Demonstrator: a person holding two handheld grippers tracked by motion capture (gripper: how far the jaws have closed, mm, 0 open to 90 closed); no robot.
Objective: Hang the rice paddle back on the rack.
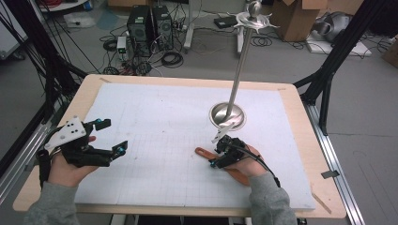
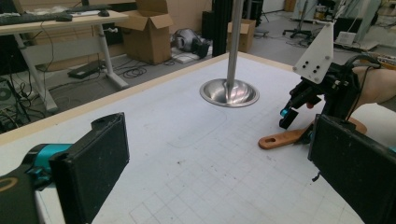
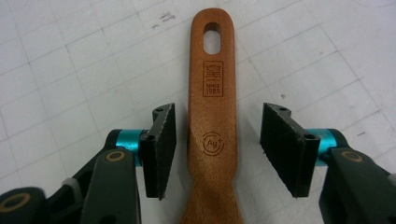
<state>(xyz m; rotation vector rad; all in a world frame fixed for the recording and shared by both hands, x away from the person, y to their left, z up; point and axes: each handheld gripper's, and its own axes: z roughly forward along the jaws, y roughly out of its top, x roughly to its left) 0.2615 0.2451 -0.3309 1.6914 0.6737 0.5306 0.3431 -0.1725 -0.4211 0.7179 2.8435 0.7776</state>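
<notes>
A wooden utensil handle with a hanging hole and stamped marks lies flat on the white gridded mat. My right gripper points down over it, one pad on each side of the handle, with a gap showing on both sides, so it is open. In the high view the right gripper sits above the handle, just in front of the metal stand's round base. My left gripper hovers open at the mat's left edge with nothing between its pads.
A tall metal pole rises from the base to a hooked crown. The mat covers a wooden table. Black frame legs stand at both sides. Boxes, computers and cables lie on the floor beyond.
</notes>
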